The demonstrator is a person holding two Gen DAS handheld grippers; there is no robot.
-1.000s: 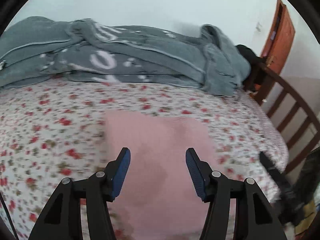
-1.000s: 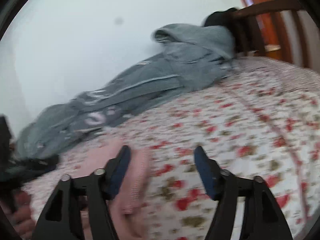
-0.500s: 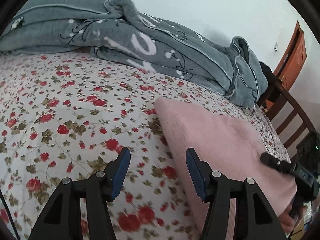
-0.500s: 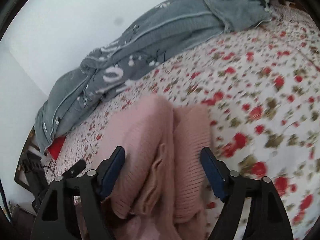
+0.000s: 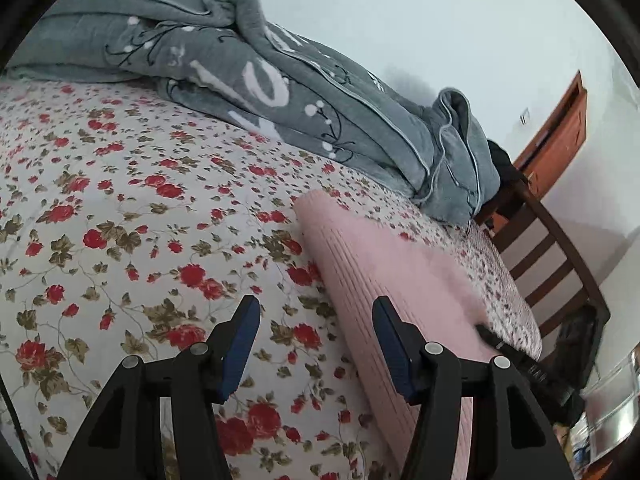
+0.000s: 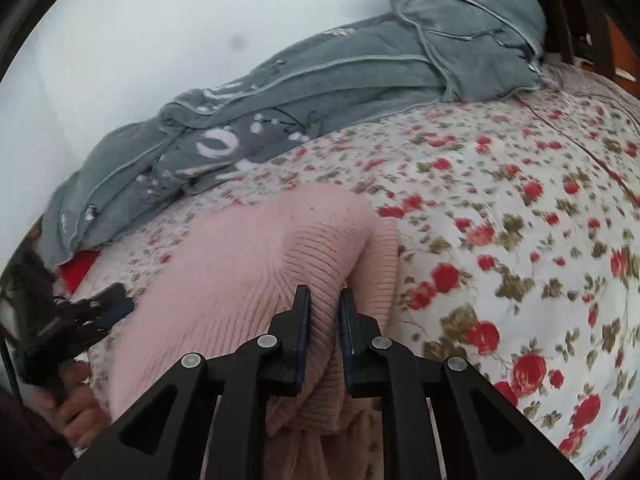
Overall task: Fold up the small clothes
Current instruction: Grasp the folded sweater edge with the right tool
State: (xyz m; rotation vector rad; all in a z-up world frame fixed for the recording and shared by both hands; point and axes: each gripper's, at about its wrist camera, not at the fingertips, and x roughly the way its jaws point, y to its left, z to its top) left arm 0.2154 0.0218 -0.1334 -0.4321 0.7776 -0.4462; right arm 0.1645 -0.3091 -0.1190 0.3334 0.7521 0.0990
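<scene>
Floral bed sheet point(image 5: 120, 240) carries the pink knit garment point(image 5: 380, 280) at its near edge. Your right claw point(image 6: 324, 304) is closing on a bunched ridge of knit; your left claw point(image 5: 316, 320) stands released beside it. A thick pinch may slip free.

One pink sweater point(image 6: 240, 280), one grey blanket point(image 5: 280, 80), seemingly.

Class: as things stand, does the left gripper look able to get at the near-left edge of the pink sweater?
Probably yes. The left gripper is open over bare floral bedsheet, with the pink sweater edge beside its right jaw and nothing between.
</scene>
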